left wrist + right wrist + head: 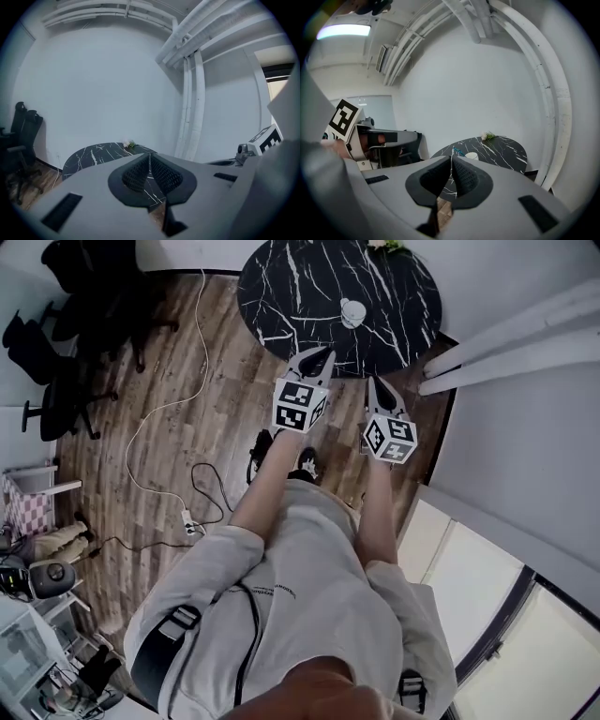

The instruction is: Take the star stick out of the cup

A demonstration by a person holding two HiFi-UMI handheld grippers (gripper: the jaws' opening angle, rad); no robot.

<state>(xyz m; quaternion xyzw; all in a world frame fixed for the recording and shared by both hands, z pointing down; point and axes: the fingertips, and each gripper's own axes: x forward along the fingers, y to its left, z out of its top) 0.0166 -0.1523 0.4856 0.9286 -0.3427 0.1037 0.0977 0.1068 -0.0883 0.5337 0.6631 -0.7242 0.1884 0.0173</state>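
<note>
The cup is standing on the round black tabletop, toward its near right part, and nothing is touching it. In the right gripper view the star stick is showing as a thin teal sliver rising from the cup's left rim; it is appearing roughly upright with a slight lean to the left, though it is too small to read its exact tilt or the star itself. The left tongs are pressing together on nothing and hovering over the tabletop's near edge. The right tongs are likewise lying together, empty, and hanging nearer the person, just short of the edge. Both are pointing toward the far side. The cup is lying far of both, between their two lines, and the left tongs are standing somewhat nearer to it in the head view. From the right tongs the cup is sitting just right of the pointing axis. A small bunch of flowers is resting at the far rim, well apart from the cup. The coming move is probably calling for one pair to be opening and travelling forward and down, with the jaws closing across the stick's upright length above the rim.
</note>
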